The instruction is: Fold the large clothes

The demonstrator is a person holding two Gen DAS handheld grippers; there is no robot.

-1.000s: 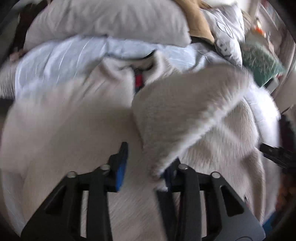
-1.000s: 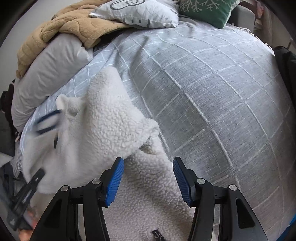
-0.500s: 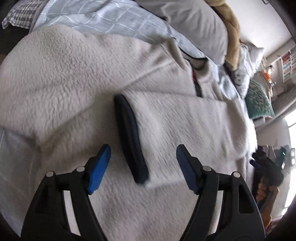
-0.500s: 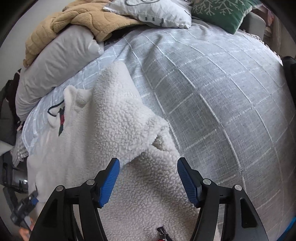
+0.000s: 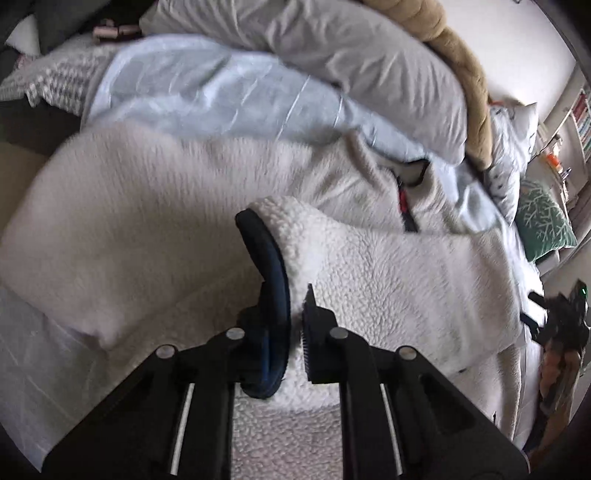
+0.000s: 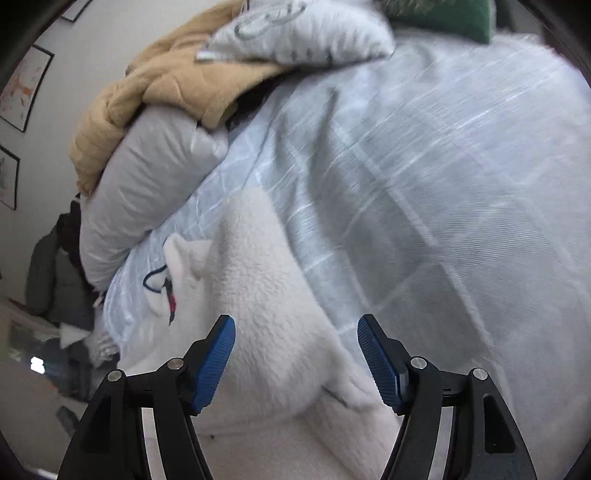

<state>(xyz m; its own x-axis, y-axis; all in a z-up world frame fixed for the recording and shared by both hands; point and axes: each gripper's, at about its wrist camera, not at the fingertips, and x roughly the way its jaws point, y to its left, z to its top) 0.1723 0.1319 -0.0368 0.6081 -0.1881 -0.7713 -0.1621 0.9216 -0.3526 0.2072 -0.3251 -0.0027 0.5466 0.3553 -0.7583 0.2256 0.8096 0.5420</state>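
A cream fleece jacket (image 5: 155, 206) lies spread on the bed, collar and red zip pull (image 5: 404, 201) toward the pillows. One sleeve (image 5: 388, 280) is folded across the body, its dark navy cuff (image 5: 271, 258) at its near end. My left gripper (image 5: 293, 332) is shut on the cuff end of that sleeve. In the right wrist view the same jacket (image 6: 266, 295) lies below my right gripper (image 6: 295, 354), which is open and empty above the folded shoulder.
A grey checked duvet (image 6: 443, 184) covers the bed to the right. A grey pillow (image 5: 369, 66), a tan blanket (image 6: 147, 85), a white pillow (image 6: 295, 33) and a green cushion (image 5: 543, 218) lie at the head. The bed edge drops off at left.
My left gripper was open over the sleeve cuff; it has moved in and closed on the cuff. My right gripper stayed open and lifted slightly, tilting toward the pillows.
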